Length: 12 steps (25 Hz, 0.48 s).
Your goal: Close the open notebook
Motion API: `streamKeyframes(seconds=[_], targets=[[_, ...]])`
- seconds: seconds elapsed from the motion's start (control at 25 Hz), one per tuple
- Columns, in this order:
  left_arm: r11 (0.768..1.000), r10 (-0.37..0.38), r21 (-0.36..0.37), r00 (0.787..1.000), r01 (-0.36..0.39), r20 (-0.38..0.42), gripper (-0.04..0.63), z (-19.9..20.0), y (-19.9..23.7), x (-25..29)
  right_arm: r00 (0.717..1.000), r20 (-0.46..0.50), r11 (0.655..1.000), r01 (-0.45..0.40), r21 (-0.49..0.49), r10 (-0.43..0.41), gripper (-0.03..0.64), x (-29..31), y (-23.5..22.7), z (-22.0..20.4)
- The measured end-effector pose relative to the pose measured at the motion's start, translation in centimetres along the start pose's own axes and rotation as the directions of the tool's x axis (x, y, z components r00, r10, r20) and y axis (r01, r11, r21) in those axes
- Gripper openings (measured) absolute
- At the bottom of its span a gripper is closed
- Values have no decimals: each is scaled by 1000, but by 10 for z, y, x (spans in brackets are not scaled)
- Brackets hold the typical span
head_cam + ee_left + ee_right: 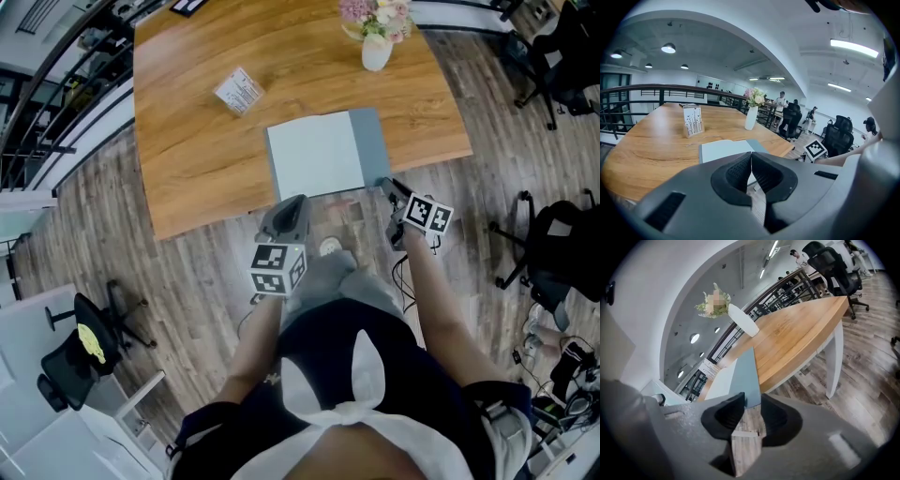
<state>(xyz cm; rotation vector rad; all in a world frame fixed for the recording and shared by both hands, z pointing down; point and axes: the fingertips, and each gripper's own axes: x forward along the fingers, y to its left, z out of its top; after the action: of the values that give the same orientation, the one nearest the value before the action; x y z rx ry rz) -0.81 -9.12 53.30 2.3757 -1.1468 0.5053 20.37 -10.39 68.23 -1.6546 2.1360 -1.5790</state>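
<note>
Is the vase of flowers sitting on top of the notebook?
No, the vase stands on the bare table, apart from the notebook.

One notebook, one table, one flower vase, one patterned box, two grippers

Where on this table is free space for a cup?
The widest bare tabletop lies left of the notebook, nearer than the small box. A smaller patch lies between vase and notebook. The near edge is crowded: the left tool and the right tool are there.
</note>
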Motion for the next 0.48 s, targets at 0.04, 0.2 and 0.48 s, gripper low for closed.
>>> streamKeyframes(seconds=[0.04, 0.2, 0.48], targets=[[1000, 1, -1, 1000, -1, 0, 18, 0, 0, 0, 1000, 4, 1000, -4, 5, 4, 102, -1, 0, 1], [1000, 1, -2, 1000, -1, 0, 18, -1, 1, 0, 999, 26, 1000, -22, 12, 22, 67, -6, 3, 4], [1000, 4, -4, 1000, -4, 7, 18, 1, 1, -1, 998, 47, 999, -33, -37, 34, 32, -14, 14, 11]])
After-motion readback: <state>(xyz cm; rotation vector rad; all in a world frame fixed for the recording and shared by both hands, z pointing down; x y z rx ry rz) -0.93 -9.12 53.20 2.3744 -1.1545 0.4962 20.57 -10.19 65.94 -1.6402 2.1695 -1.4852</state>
